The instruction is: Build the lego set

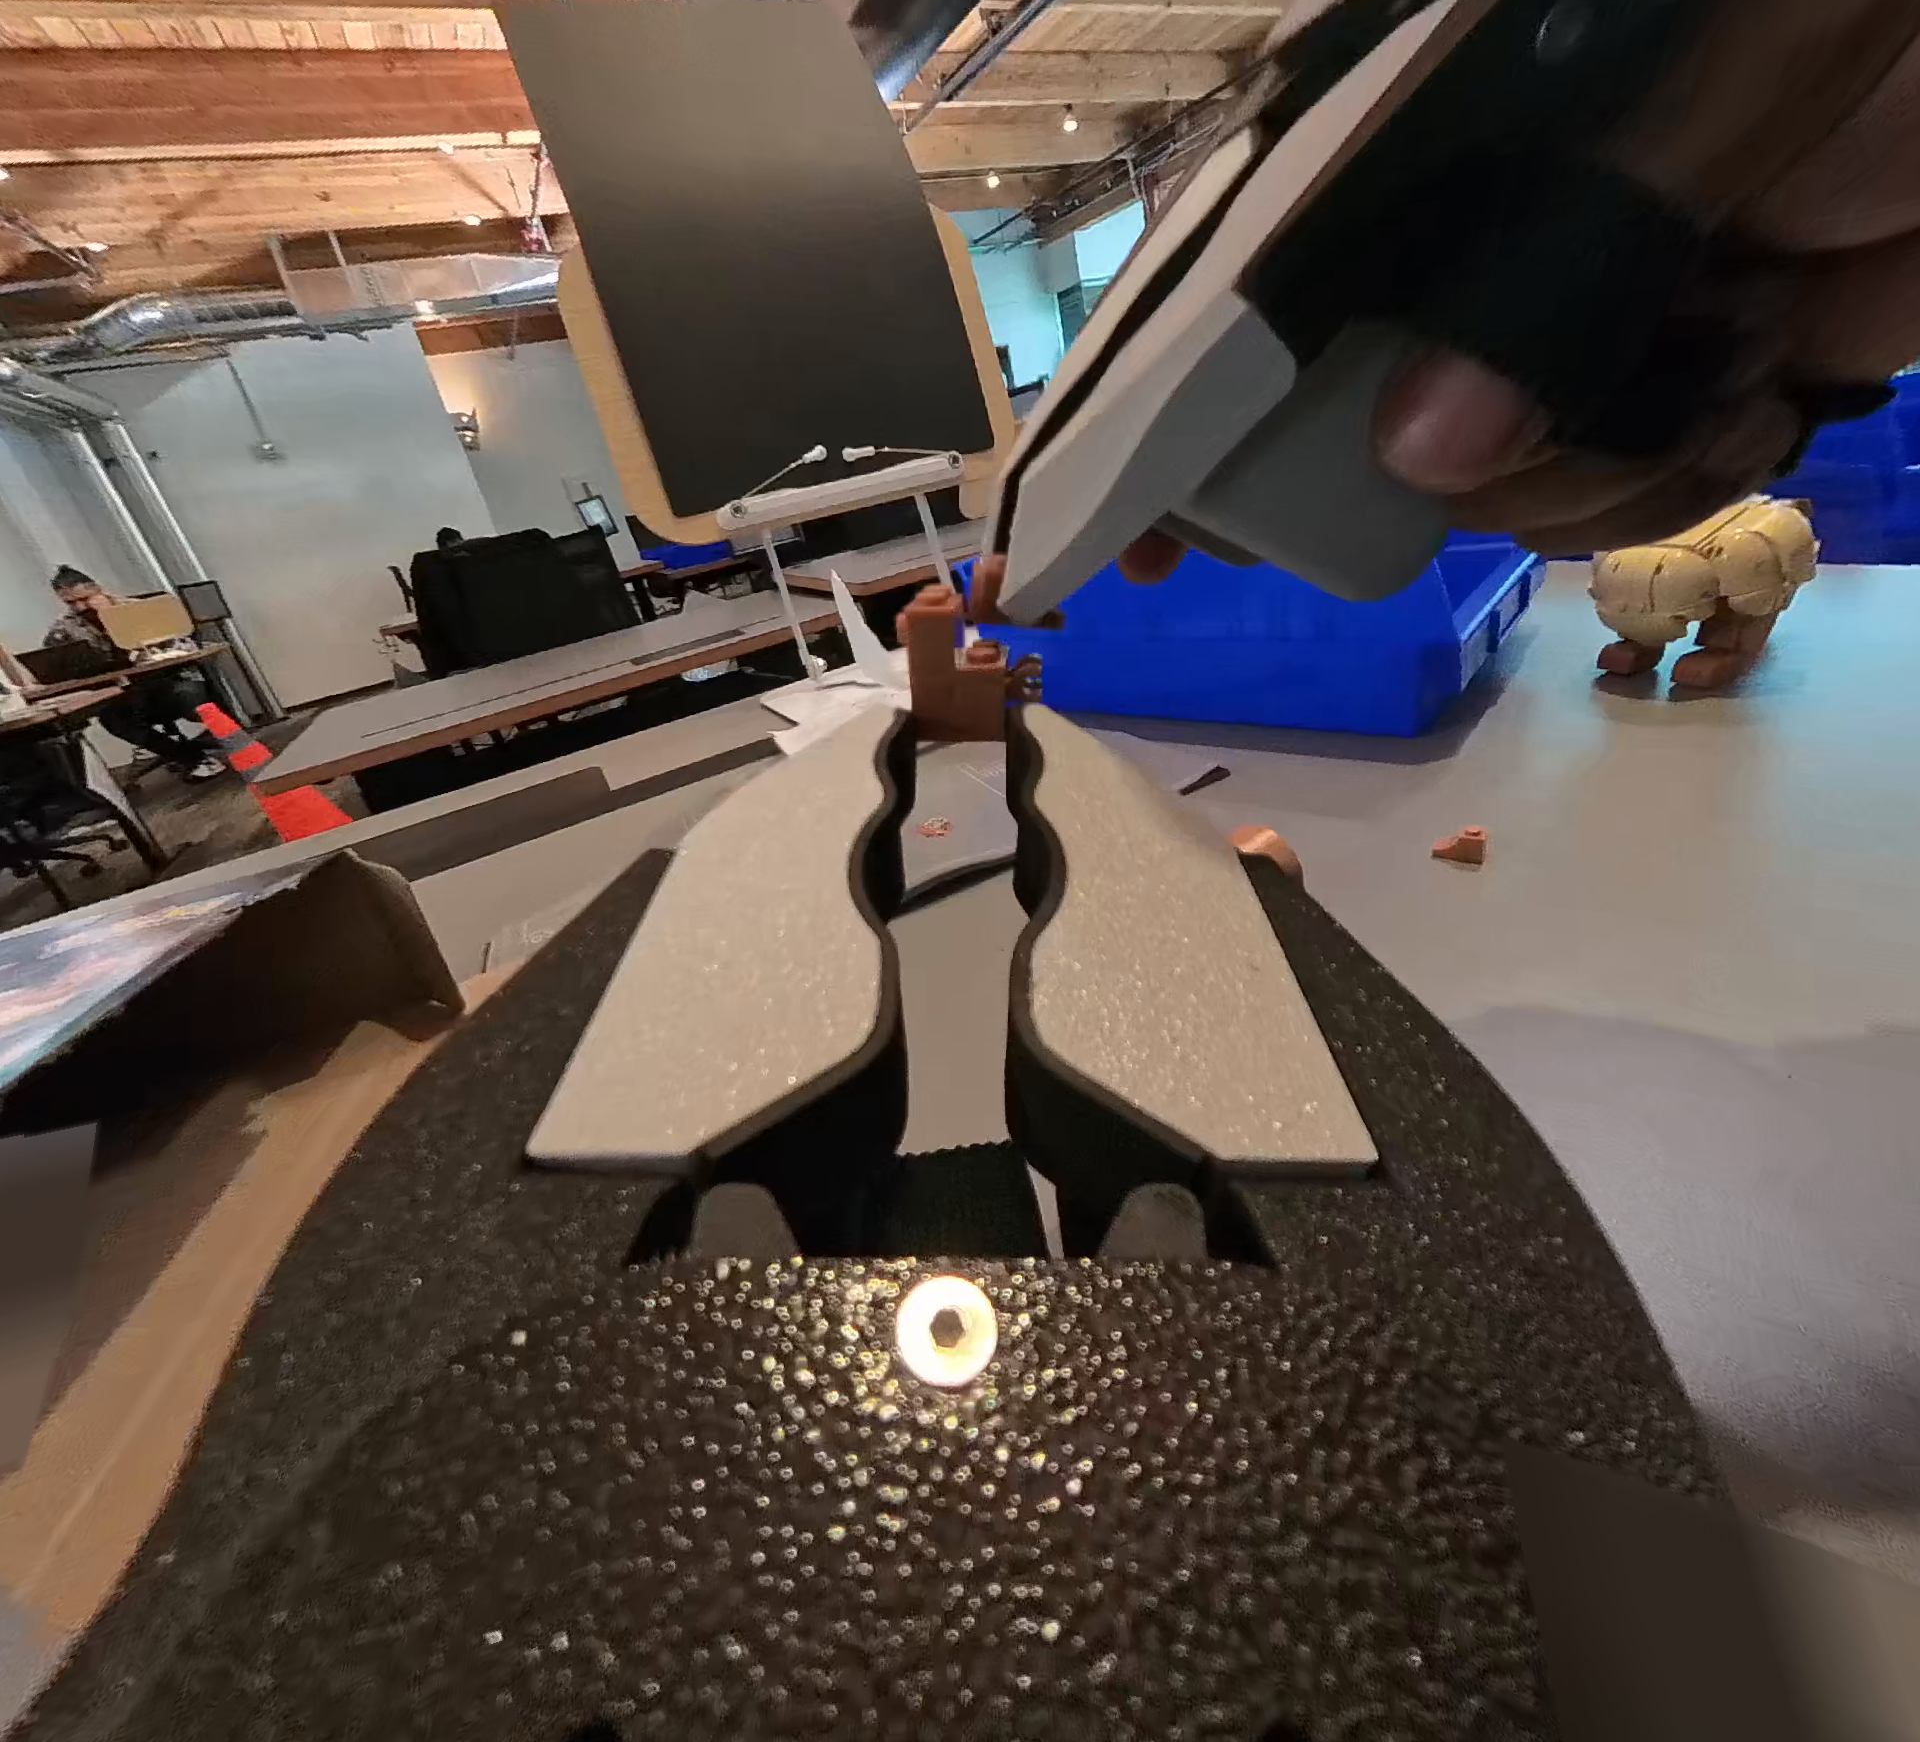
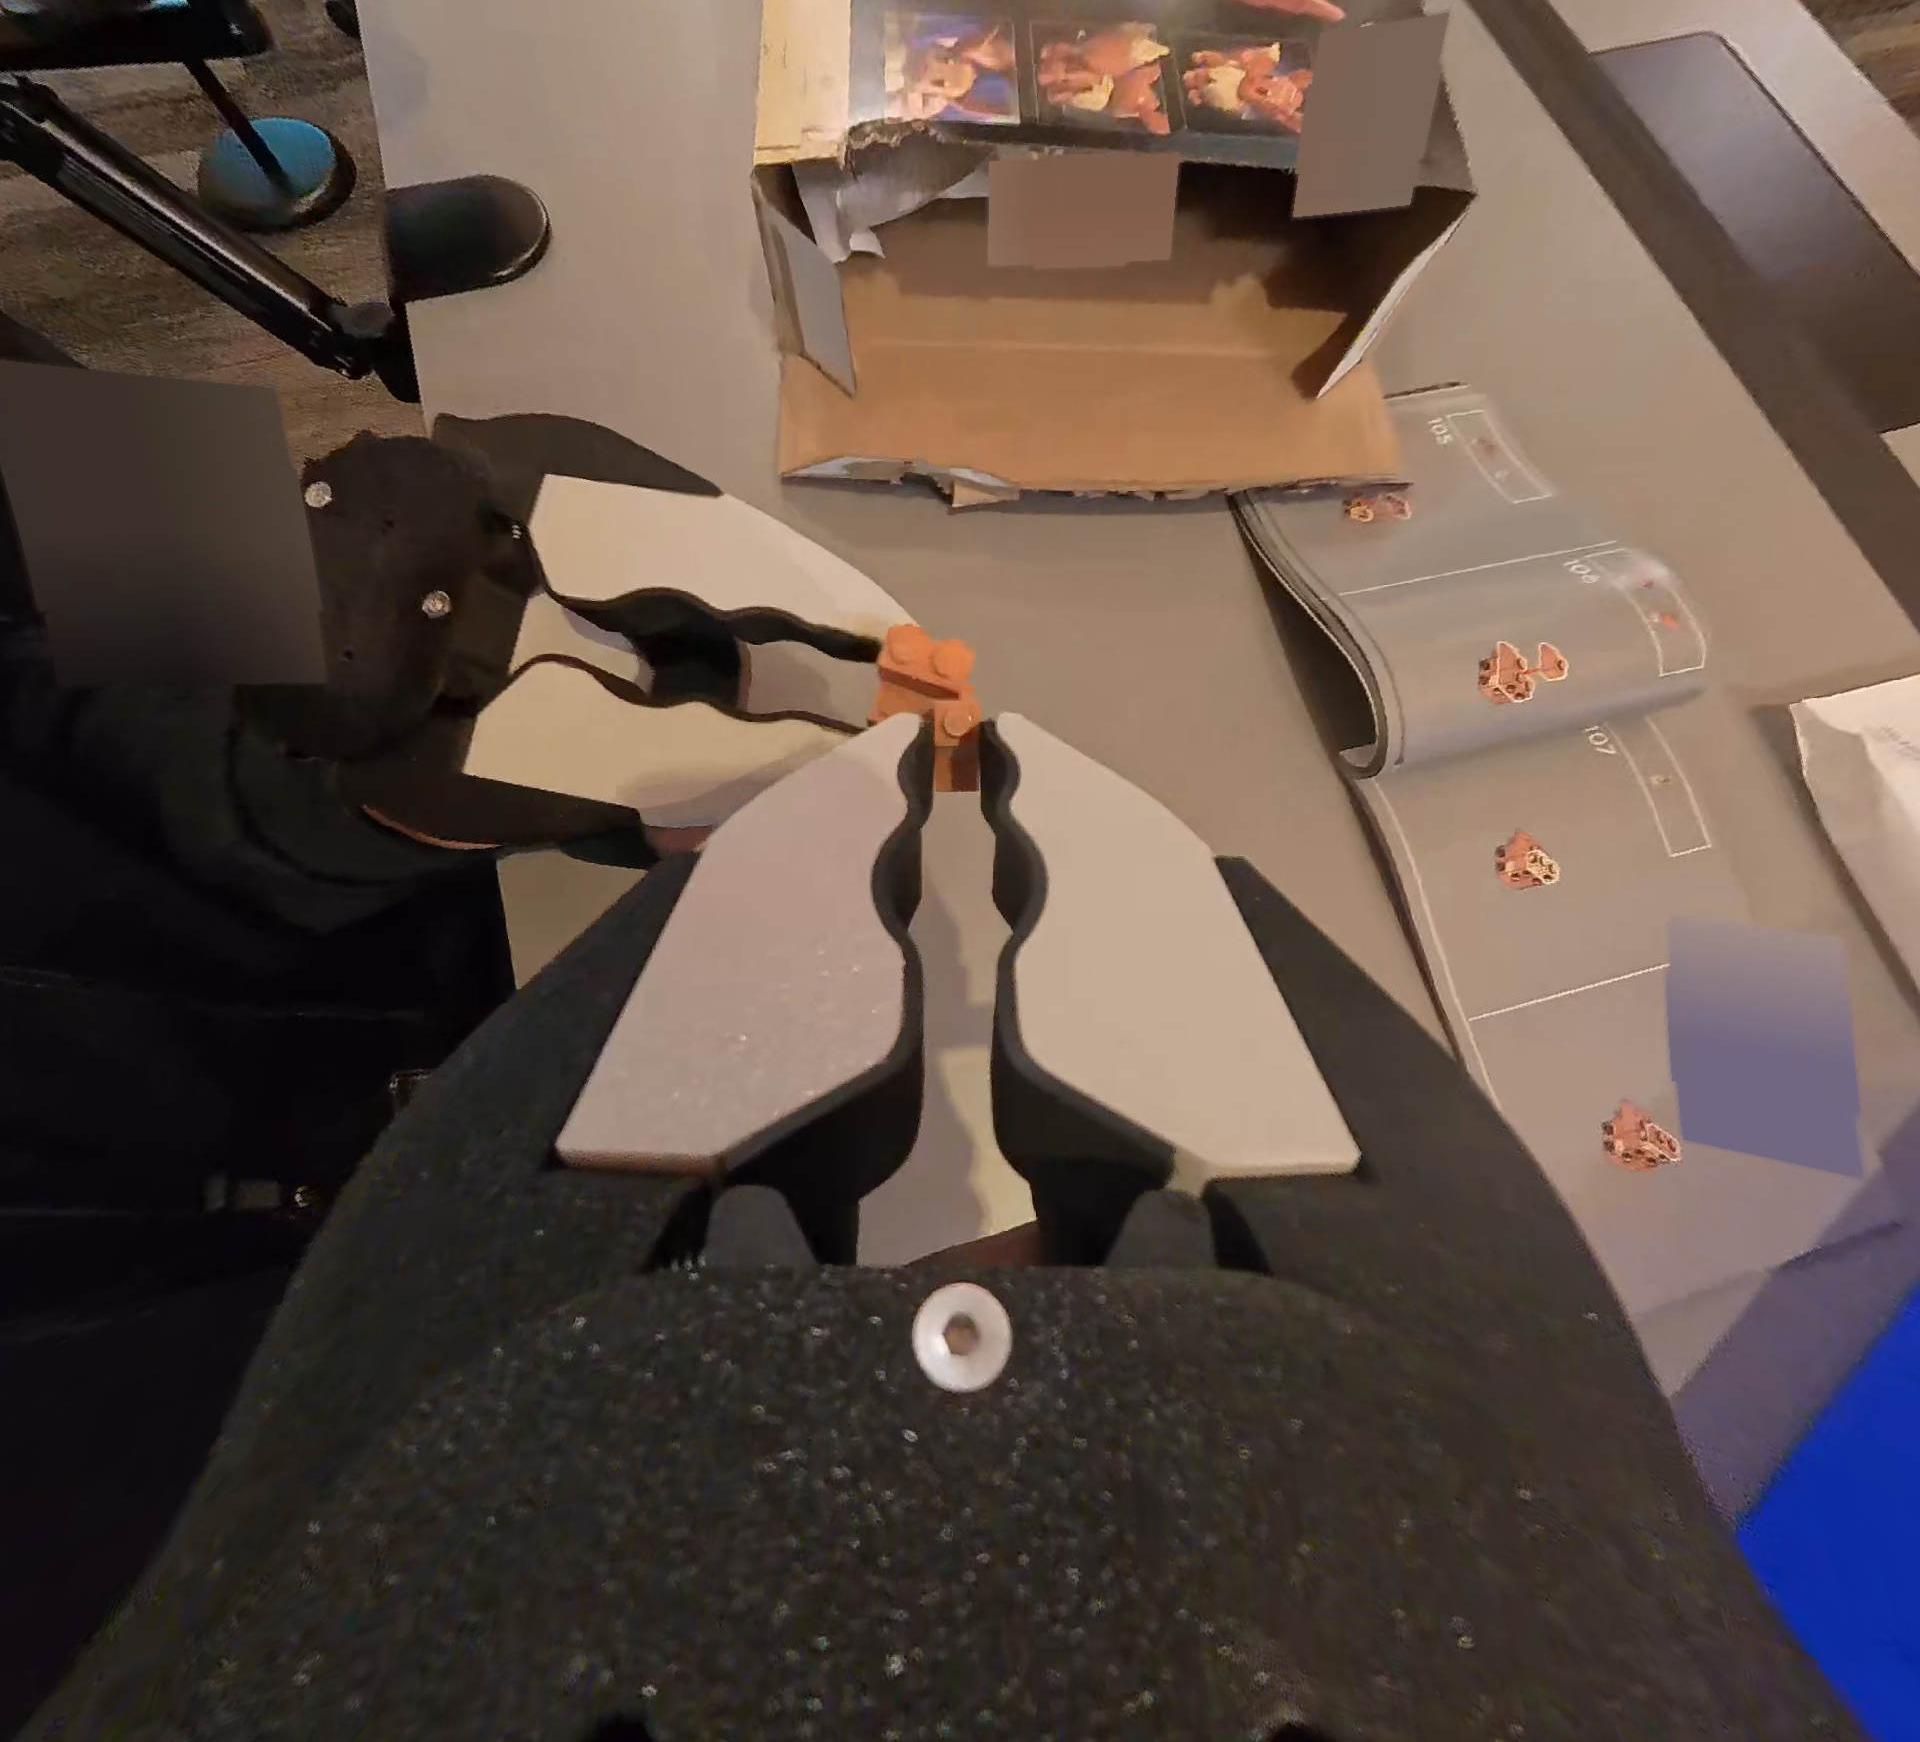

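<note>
Bricks in brown, joined into a small stepped assembly (image 1: 954,679), sit clamped between the pads of the left tool (image 1: 960,724), held above the grey surface (image 1: 1558,965). The right tool (image 2: 956,736) is clamped on a small brown piece (image 2: 957,754) pressed against that assembly's lower step. An open cardboard box (image 2: 1091,383), an open instruction booklet (image 2: 1507,653) and a blue bin (image 1: 1299,653) lie nearby.

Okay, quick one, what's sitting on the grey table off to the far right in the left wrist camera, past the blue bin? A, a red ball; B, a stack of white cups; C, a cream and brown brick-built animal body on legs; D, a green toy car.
C: a cream and brown brick-built animal body stands on brown legs on the grey table, right of the blue bin.
</note>
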Tool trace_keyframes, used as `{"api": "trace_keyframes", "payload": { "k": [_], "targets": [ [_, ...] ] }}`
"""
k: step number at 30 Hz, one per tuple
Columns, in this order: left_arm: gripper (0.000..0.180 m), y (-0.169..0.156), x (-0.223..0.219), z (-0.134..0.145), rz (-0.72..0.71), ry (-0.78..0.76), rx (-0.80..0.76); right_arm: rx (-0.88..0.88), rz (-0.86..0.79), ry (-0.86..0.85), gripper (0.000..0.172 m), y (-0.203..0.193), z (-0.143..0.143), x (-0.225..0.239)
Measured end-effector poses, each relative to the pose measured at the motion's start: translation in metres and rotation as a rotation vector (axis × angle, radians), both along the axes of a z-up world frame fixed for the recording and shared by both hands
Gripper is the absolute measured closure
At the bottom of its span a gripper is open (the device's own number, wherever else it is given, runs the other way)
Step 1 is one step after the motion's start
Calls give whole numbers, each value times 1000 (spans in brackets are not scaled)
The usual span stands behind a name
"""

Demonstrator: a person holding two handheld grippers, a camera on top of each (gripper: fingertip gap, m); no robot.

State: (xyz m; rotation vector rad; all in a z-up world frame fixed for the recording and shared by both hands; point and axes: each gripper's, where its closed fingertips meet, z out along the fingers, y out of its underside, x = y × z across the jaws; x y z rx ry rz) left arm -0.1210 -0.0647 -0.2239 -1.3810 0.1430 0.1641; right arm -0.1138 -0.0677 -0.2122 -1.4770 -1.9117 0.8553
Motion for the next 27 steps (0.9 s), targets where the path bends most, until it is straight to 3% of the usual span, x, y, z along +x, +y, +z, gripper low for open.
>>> {"api": "trace_keyframes", "payload": {
  "k": [18, 27],
  "targets": [
    [165, -2, 1, 3, 34, 50, 15, -229, -6, 17, 164, -5, -3, -1],
    [165, -12, 10, 16, -11, 94, 107, -360, 54, 6, 164, -13, 5, 6]
  ]
}}
